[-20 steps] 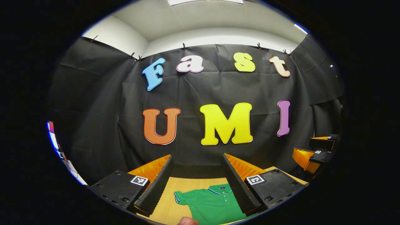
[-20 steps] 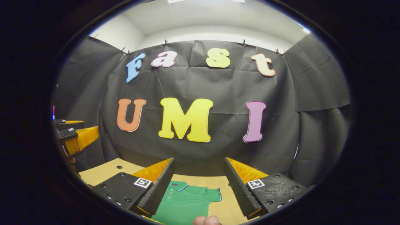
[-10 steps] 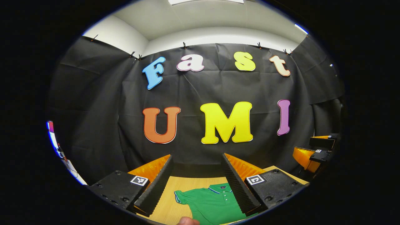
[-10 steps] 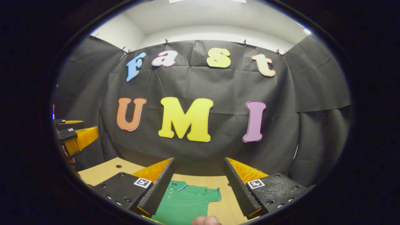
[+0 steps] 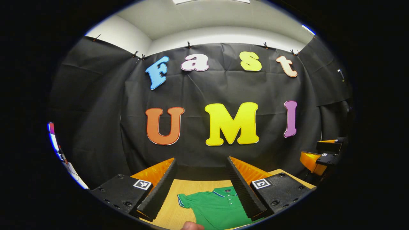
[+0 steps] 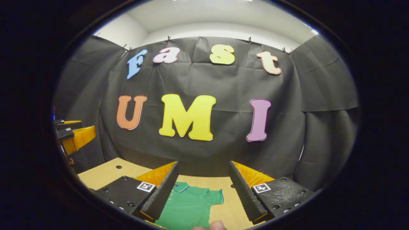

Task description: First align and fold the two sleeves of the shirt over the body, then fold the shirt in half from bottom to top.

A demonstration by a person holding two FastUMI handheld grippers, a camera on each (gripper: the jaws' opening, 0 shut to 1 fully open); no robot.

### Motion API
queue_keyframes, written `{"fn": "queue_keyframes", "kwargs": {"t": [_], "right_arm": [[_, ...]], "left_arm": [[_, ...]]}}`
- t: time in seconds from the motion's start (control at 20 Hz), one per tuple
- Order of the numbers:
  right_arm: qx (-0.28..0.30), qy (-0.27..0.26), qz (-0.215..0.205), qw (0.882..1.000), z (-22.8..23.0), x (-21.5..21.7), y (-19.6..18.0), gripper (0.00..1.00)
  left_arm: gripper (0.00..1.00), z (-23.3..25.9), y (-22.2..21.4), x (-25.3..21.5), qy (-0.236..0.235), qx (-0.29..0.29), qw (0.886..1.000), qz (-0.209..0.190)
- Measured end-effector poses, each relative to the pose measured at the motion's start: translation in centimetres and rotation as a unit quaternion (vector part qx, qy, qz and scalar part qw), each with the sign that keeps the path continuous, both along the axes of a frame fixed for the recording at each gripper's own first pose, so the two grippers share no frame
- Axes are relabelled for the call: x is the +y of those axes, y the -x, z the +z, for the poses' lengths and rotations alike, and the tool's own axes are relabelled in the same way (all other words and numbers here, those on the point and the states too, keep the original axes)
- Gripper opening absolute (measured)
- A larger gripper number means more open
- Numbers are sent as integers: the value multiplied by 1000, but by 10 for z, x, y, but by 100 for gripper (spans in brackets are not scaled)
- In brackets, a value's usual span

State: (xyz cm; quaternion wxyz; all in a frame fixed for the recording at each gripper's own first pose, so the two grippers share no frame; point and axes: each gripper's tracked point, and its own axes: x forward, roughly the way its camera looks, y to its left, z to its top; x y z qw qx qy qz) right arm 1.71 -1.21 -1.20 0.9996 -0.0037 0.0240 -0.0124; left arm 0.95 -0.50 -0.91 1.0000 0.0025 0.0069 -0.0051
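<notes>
— So, where is the shirt (image 5: 217,207)?

— Flat on the wooden worktop (image 5: 191,187), collar toward the black cloth wall, both short sleeves spread out.

— And the left hand-held gripper (image 5: 201,188)?

— Raised above the shirt, jaws wide apart, gripping nothing.

— The right hand-held gripper (image 6: 203,188)?

— Likewise spread wide, empty, up over the shirt (image 6: 188,207), with a fingertip (image 6: 217,225) at the lower edge.

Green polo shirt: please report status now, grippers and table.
Left gripper open, right gripper open, both above table. Green polo shirt flat, sleeves unfolded. Nothing in the way.
</notes>
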Motion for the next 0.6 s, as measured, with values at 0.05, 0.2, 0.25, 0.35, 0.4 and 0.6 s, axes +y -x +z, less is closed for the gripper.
{"fn": "queue_keyframes", "kwargs": {"t": [0.05,0.2,0.25,0.35,0.4,0.6], "right_arm": [[5,0,1,1000,-4,-1,-2,96],[19,-1,5,1000,-15,-6,-8,96],[25,-1,6,1000,-20,-8,-12,97],[41,-1,8,999,-32,-14,-21,95],[49,0,7,999,-39,-18,-26,97],[84,-4,8,996,-72,-35,-51,95]], "left_arm": [[98,0,-1,0,-1,1,1000,0],[98,-1,-5,1,-5,3,1000,3],[98,-1,-6,1,-6,3,1000,5],[98,-4,-8,-2,-6,6,1000,5],[98,-4,-8,-4,-6,8,1000,5],[98,-7,-14,-9,-10,13,1000,8]]}}
